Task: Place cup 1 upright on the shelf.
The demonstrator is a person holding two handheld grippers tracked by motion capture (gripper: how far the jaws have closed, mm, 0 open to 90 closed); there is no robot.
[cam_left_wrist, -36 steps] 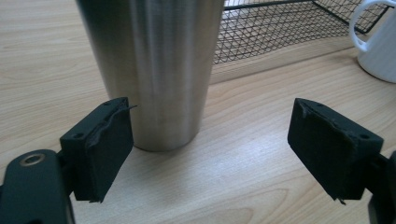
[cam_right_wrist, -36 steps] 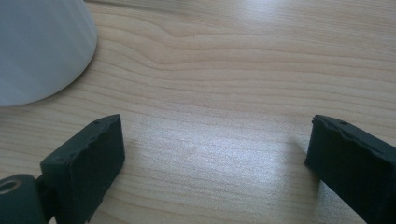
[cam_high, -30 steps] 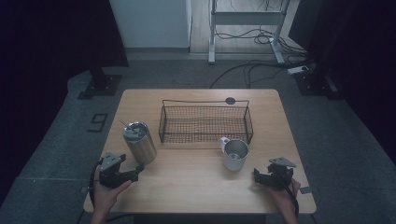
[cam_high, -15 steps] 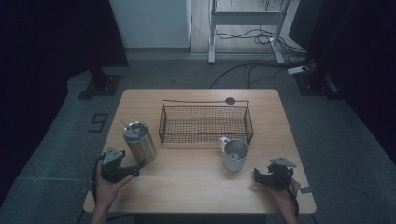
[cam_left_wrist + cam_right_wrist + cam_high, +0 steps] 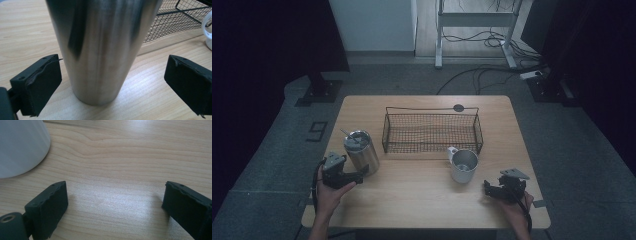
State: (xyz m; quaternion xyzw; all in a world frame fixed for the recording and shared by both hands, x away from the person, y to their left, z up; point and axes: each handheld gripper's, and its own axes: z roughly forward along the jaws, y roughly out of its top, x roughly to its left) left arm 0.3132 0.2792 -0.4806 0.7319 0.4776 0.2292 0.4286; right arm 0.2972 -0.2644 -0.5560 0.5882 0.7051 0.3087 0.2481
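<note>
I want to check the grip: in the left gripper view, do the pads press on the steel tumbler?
No. The left gripper is open: both pads stand clear of the tumbler, with bare table showing between.

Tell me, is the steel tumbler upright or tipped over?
Upright. The steel tumbler stands on its base on the table, its lid facing up.

Tall brushed stainless-steel tumbler, tapered toward base, stands upright on light wood, lid w/ small tab on top. Sits approx 9 o'clock of tabletop, near left edge. Body unmarked, dark reflections down its side. White ceramic mug w/ handle upright at approx 5 o'clock, mouth up.
</note>
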